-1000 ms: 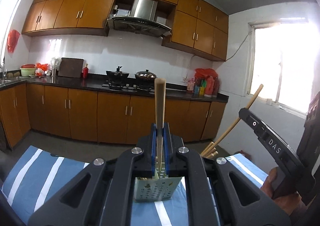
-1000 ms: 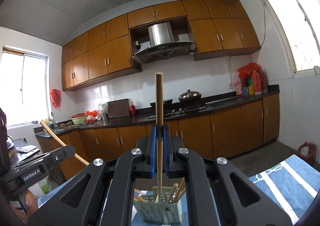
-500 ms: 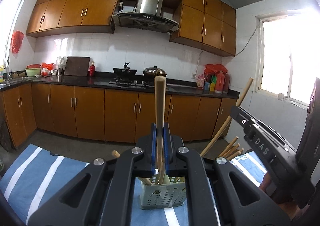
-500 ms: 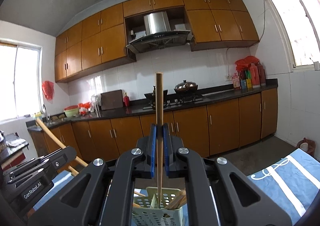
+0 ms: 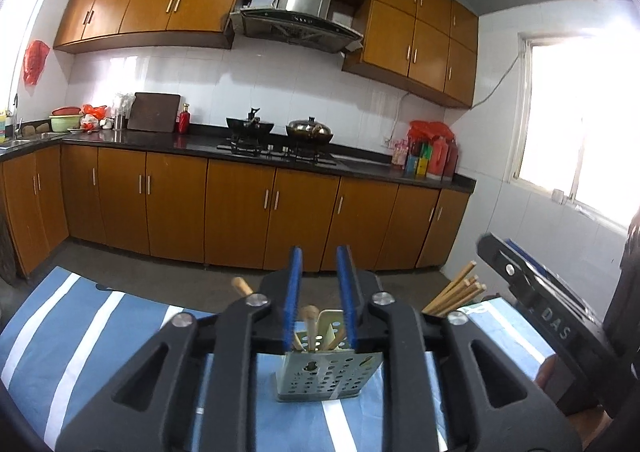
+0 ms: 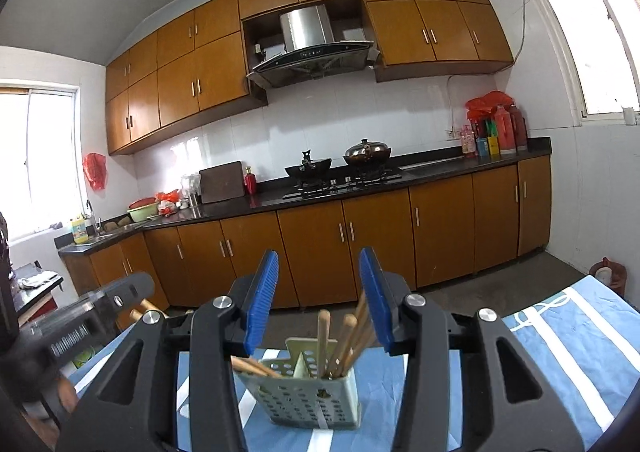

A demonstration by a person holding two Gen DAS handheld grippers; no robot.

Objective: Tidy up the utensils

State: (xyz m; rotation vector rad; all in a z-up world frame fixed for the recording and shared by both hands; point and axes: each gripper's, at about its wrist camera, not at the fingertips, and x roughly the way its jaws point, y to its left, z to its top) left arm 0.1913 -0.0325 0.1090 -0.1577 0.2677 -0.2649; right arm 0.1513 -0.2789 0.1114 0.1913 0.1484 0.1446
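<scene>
Now that both grips have let go, the wooden chopstick each gripper held upright a second ago stands loose in the perforated utensil holder [image 5: 320,376] on the blue striped cloth [image 5: 80,332]. The left gripper [image 5: 319,292] has its blue pads parting, a little way open, with nothing pinched; the chopstick [image 5: 310,326] it dropped sits at 6 o'clock below the gap. The right gripper [image 6: 319,300] is opening wider, also empty, its chopstick [image 6: 323,336] upright at 6 o'clock in the holder's right compartment, beside other leaning sticks. A further bundle [image 5: 456,292] shows at 3 o'clock of the left gripper. Judging by this, two utensils are stowed, and both tools are free for the next pick
</scene>
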